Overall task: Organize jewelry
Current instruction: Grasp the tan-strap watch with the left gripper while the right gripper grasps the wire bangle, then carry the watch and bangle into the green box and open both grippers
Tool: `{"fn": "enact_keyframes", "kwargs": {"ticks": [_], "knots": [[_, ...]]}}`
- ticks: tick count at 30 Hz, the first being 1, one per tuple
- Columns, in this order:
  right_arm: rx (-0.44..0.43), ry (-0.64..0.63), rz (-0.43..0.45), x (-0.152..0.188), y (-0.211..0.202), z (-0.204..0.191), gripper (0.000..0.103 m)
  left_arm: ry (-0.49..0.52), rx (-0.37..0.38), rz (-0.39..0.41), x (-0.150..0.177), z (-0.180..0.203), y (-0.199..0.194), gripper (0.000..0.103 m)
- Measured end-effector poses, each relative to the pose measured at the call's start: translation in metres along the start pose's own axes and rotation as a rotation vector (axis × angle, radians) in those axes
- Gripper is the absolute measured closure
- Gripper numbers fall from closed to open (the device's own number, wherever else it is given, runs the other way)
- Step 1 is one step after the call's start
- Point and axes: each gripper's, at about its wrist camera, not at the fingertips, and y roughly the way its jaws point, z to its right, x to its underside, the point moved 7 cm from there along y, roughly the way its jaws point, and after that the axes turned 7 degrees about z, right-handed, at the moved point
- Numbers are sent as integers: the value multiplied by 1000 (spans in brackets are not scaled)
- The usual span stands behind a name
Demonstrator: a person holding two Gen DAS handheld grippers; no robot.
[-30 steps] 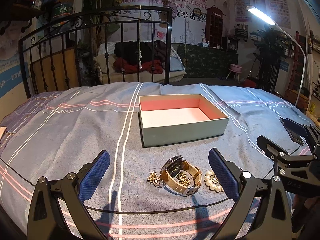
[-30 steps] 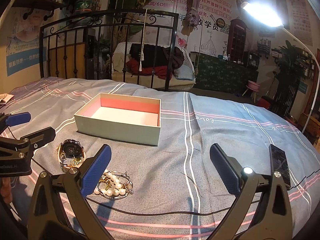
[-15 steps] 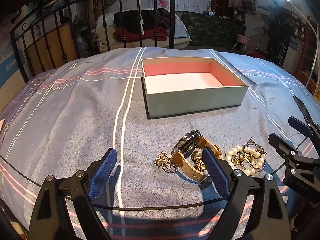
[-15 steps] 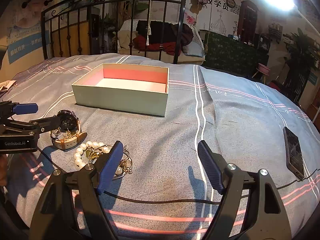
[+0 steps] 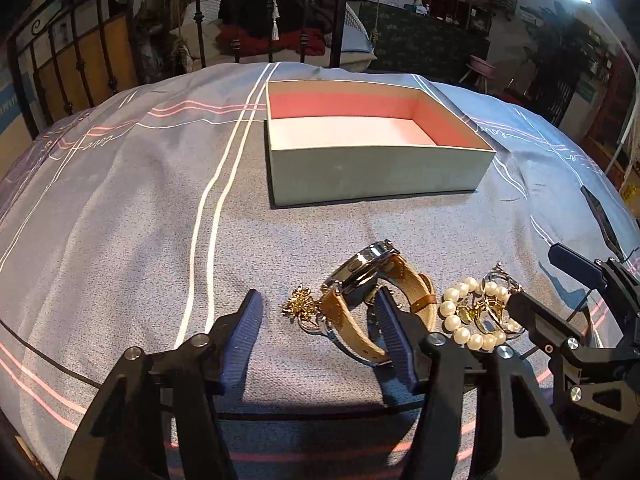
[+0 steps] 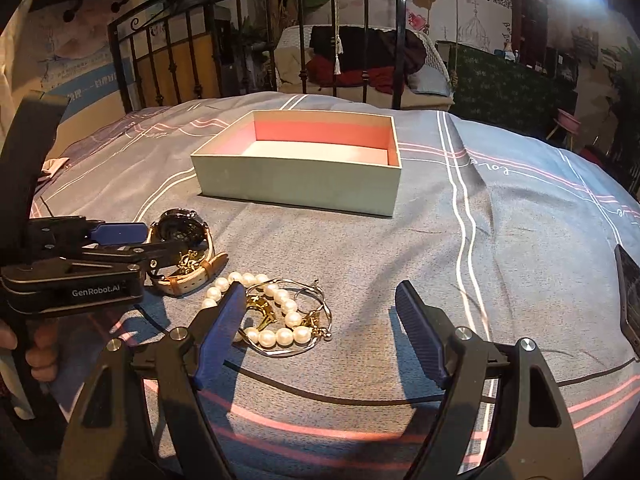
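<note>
A watch with a tan strap (image 5: 416,292) lies on the bed cover beside a gold brooch (image 5: 300,306) and a pearl bracelet tangled with gold and silver pieces (image 5: 460,314). My left gripper (image 5: 320,320) is closing low over the watch. Strap and brooch lie between its jaws, the right finger (image 5: 394,332) sits at the strap loop, and the left finger stands apart. The open right gripper (image 6: 320,320) hovers at the pearl bracelet (image 6: 276,316), whose pearls touch its left finger (image 6: 224,320). Beyond stands the empty grey box with a pink lining (image 5: 372,148).
A dark phone (image 6: 628,292) lies on the cover at the far right. A black iron bed rail (image 6: 256,40) runs behind the box. A person's hand (image 6: 36,344) holds the left gripper (image 6: 172,238). The right gripper (image 5: 536,280) reaches in from the right edge.
Both grippers have sunk and tipped down toward the jewelry. The left jaws have narrowed from wide to around the watch strap. The right jaws have narrowed a little beside the pearls.
</note>
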Motion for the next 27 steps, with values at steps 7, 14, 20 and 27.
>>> {"fn": "enact_keyframes", "kwargs": {"ticks": [7,14,20,27], "knots": [[-26,14,-21,3,3,-7,26,-5,41,16,-3,0,-3,85],[-41,13,-43,4,8,-14,26,1,59,60,-9,1,-12,86],[-63,49,-90,10,18,-13,48,-15,76,111,-21,0,-25,86],[-79,46,-63,9,13,-14,48,-8,82,134,-26,2,-31,86]]}}
